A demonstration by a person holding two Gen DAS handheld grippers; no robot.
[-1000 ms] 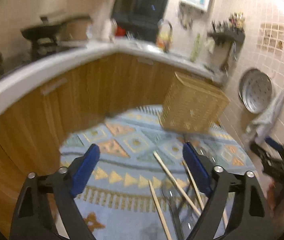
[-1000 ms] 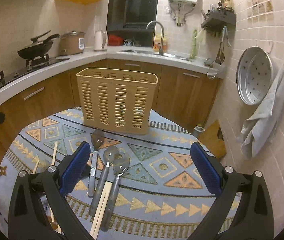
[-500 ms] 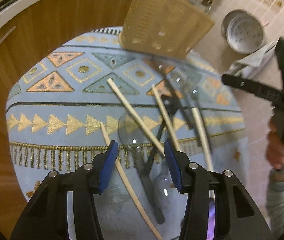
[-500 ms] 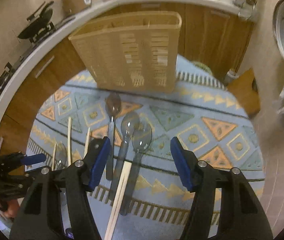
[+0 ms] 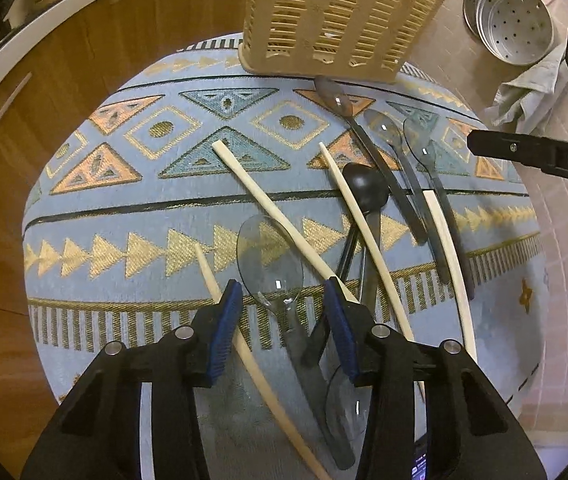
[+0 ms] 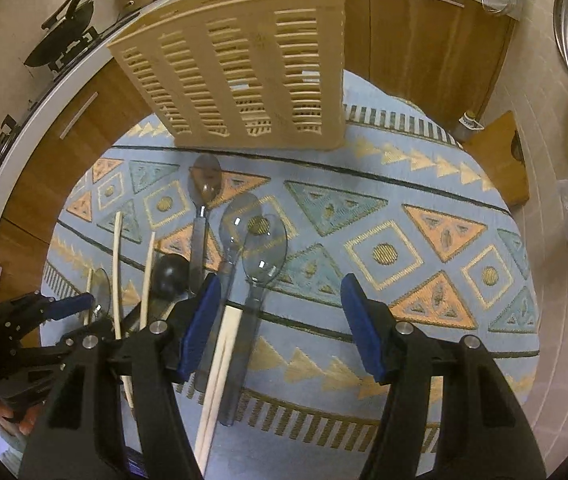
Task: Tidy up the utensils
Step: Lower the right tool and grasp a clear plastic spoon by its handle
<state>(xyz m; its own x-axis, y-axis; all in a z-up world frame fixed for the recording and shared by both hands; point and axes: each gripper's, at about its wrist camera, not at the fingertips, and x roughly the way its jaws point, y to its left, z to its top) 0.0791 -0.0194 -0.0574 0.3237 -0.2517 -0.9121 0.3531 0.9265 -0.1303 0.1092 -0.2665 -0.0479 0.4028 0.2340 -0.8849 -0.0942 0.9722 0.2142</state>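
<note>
Clear plastic spoons (image 5: 270, 256), pale wooden chopsticks (image 5: 272, 208) and a black ladle (image 5: 366, 186) lie crisscrossed on the blue patterned tabletop (image 5: 132, 216); the beige slotted plastic basket (image 6: 244, 76) stands behind; left gripper (image 5: 282, 320) has just been closing, its jaws parted astride a spoon handle and chopstick; right gripper (image 6: 280, 320) jaws are spread over a spoon.

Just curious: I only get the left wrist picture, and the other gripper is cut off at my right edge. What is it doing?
Observer: The right gripper is open, though its jaws have just been closing. A clear spoon and a pair of chopsticks lie between them, not gripped.
Operator: Is there anything past the basket that I can't see?
Observer: A wooden board stands by the wall, to the basket's right.
Operator: And on the counter?
Observer: A black wok sits on the stove.
</note>
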